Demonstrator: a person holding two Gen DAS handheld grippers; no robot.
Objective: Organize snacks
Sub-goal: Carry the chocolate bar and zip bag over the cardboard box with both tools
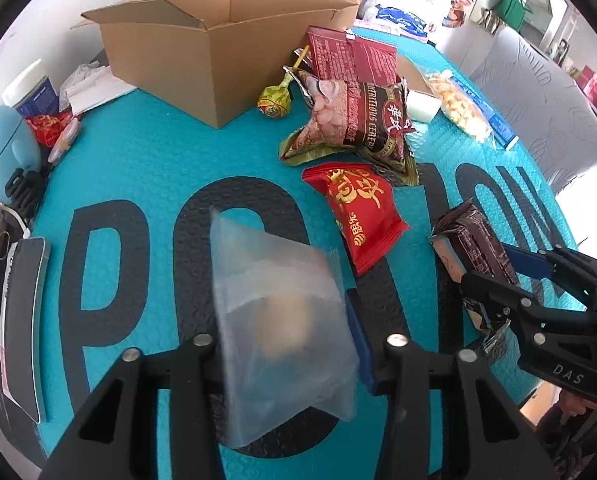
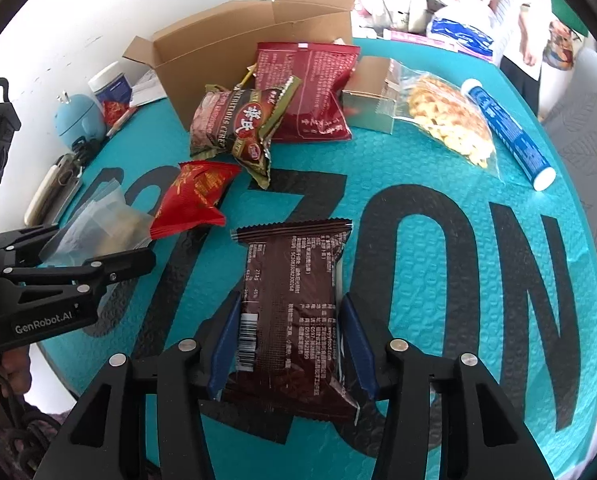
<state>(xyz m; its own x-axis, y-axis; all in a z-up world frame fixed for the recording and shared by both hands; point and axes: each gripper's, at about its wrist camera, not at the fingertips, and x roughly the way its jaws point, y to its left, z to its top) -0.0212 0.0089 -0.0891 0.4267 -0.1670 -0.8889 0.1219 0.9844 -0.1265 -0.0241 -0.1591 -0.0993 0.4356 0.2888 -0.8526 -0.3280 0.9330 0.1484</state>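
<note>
The left gripper (image 1: pixel 286 344) has its jaws closed on a frosted translucent snack bag (image 1: pixel 274 320), which stands between the pads with its long axis running toward twelve o'clock in the left wrist view; something pale and brownish shows blurred inside, and no print can be read on it. The right gripper (image 2: pixel 290 344) has its jaws closed on the lower half of a dark brown snack packet (image 2: pixel 294 300), blue pads pressing both long edges. The packet's long axis runs toward twelve o'clock, crimped end farthest from the camera, back side up: a barcode, small white print and "27.1g" show, the rest too fine to read.

Both sit over a teal textured tabletop (image 2: pixel 438 168) printed with big dark letters; "ZON" reads in the right wrist view. At eleven o'clock from the brown packet lies a red snack packet (image 2: pixel 196 196) with gold Chinese characters. Beyond it, a brown-and-green cereal packet (image 2: pixel 238 124) reads "NUTRITIOUS CEREAL", leaning on a maroon packet (image 2: pixel 310 92) with white print. An open cardboard box (image 1: pixel 218 52) stands at twelve o'clock, a green-wrapped lollipop (image 1: pixel 274 100) just beside it. At one o'clock lie a clear bag of yellow snacks (image 2: pixel 446 120) and a blue-and-white tube (image 2: pixel 506 132). The gripper bodies read "DAS" and "GenRobot.AI".
</note>
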